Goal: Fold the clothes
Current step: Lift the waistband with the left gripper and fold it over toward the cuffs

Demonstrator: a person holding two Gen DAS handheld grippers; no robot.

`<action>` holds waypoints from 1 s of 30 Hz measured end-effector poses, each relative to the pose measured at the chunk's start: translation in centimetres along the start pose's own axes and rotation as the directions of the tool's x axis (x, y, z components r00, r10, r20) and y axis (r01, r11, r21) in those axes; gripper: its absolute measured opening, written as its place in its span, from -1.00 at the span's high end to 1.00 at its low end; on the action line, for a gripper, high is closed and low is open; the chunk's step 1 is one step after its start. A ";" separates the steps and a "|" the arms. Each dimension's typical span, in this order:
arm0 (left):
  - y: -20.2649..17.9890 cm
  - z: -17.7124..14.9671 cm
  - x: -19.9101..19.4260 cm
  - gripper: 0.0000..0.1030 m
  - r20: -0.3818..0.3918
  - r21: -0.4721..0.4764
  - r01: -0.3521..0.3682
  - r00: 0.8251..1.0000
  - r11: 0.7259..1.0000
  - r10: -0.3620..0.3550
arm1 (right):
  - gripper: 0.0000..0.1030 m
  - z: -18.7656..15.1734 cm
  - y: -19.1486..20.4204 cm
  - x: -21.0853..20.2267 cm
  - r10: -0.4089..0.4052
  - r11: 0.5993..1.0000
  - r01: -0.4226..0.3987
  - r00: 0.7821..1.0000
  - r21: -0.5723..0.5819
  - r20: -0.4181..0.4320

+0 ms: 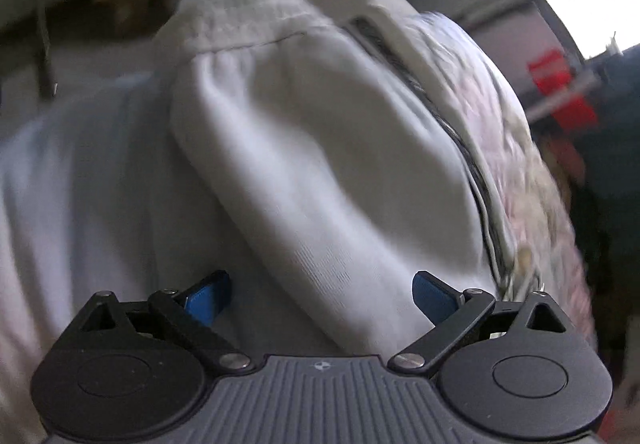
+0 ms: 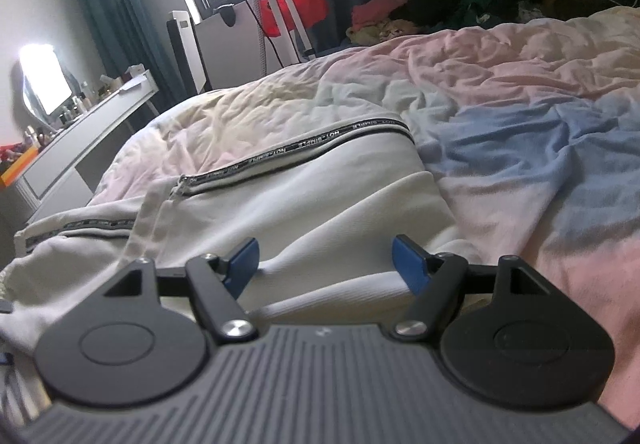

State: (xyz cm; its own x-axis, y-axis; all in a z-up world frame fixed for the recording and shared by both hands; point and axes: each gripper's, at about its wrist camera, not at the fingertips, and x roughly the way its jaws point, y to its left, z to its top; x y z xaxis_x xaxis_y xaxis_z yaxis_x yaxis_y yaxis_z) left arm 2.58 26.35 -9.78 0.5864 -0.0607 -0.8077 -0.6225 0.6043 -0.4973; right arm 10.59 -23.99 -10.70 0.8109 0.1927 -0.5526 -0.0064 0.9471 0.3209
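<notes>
Left gripper (image 1: 322,294): we see its jaws spread wide with nothing between them, low over the white trousers (image 1: 320,148). The trousers lie folded on the bed cover (image 2: 520,116), striped seam up. Right gripper (image 2: 325,264): also wide apart, just above the cloth.
</notes>
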 end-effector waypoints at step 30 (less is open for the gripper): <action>-16.9 -4.7 -7.1 0.82 0.745 0.401 -0.254 0.649 0.880 -0.153 | -0.45 0.4 -0.7 -1.5 0.053 0.994 -0.057 0.997 0.091 0.048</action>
State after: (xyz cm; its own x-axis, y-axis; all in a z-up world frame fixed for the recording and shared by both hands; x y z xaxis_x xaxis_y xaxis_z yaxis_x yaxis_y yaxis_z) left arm 6.49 12.88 2.88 0.8619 0.4605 -0.2123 -0.4887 0.8660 -0.1055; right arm 9.61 -25.03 -9.78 0.8366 0.2299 -0.4972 0.0008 0.9071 0.4208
